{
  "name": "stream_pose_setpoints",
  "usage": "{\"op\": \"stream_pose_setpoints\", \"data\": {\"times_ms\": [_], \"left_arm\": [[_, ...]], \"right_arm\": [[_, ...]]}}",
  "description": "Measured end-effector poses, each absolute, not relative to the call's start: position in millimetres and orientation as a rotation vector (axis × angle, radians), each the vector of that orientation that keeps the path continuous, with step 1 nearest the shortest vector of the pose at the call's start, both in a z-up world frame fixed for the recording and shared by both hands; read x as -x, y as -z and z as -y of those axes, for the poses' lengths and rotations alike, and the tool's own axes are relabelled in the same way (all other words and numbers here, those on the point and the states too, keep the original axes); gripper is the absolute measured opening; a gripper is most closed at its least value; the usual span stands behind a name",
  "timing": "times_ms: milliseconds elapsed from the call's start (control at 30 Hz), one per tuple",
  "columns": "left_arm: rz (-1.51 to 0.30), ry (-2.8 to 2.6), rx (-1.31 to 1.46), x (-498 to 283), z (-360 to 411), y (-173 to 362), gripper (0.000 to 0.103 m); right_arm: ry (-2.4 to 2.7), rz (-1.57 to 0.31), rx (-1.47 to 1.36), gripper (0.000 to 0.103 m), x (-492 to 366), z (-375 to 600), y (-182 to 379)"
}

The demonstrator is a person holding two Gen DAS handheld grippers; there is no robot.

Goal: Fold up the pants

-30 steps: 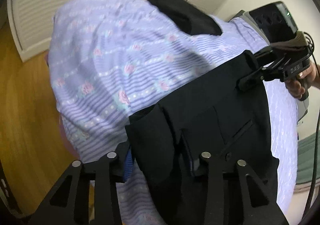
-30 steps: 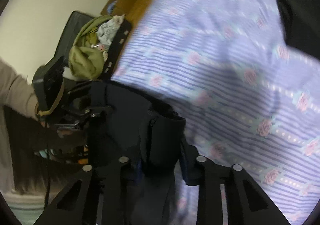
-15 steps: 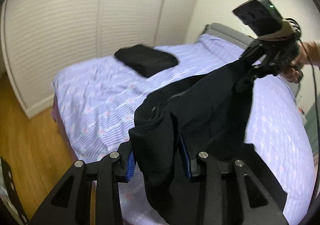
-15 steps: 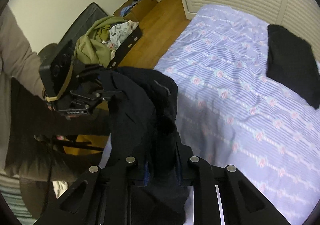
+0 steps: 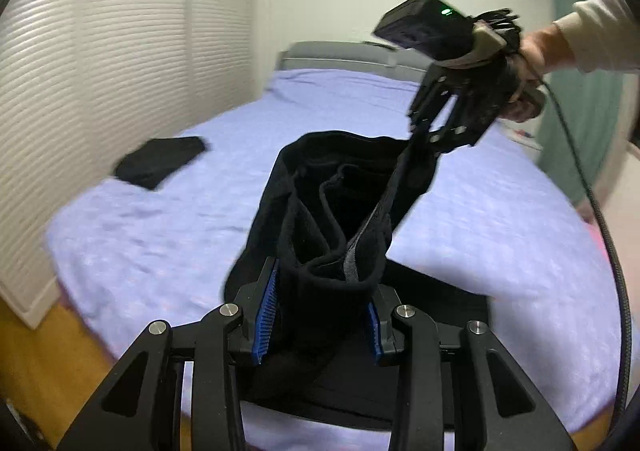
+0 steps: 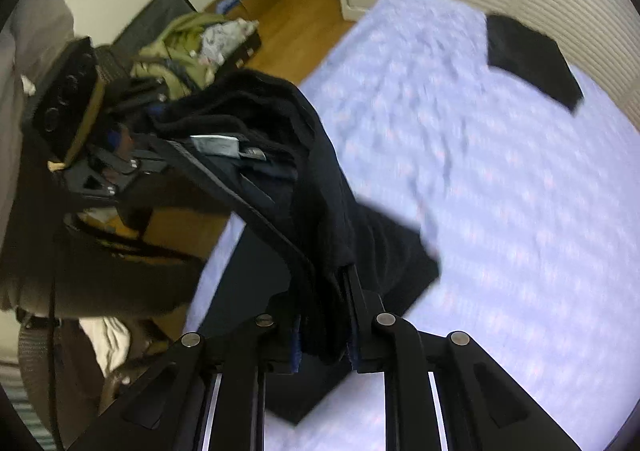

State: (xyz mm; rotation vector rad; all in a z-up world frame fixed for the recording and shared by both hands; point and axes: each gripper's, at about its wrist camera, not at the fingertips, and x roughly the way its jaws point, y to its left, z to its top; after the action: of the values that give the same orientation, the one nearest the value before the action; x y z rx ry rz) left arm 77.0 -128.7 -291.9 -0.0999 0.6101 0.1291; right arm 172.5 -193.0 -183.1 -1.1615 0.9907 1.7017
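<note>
Black pants hang in the air above the bed, held at the waistband from two sides. My left gripper is shut on one end of the waistband, its blue pads pressed on bunched cloth. My right gripper is shut on the other end; it also shows in the left wrist view, raised high at the upper right. In the right wrist view the pants stretch toward the left gripper at the left. The waist opening gapes. The legs trail down onto the bed.
The bed has a lilac flowered sheet. A folded black garment lies near its far edge by the white louvred doors; it also shows in the right wrist view. An open suitcase of clothes sits on the wood floor.
Both grippers have lifted the pants off the bed and tilted up. The waistband, flat on the sheet a second ago, now hangs stretched between them in the air.
</note>
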Motion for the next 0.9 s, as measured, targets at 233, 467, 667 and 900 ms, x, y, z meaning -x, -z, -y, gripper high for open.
{"op": "stream_pose_setpoints", "data": {"times_ms": [233,467,667,900], "left_arm": [[-0.693,0.025,-0.013,-83.4,240.5,359.2,0.037],[-0.792,0.087,-0.148,-96.0,304.4,419.5,0.037],[-0.866,0.116,-0.250,-95.7,336.5,454.3,0.048],[-0.930,0.171,-0.181,-77.8,314.7,425.1,0.059]], "right_arm": [[-1.561,-1.047,1.149,0.016,-169.7,298.5,255.6],[-1.421,-1.026,1.106,0.015,-173.7,360.1,326.9],[-1.325,-0.961,1.108,0.027,-168.8,384.6,358.4],[-1.201,-1.008,0.958,0.033,-166.2,430.2,354.1]]}}
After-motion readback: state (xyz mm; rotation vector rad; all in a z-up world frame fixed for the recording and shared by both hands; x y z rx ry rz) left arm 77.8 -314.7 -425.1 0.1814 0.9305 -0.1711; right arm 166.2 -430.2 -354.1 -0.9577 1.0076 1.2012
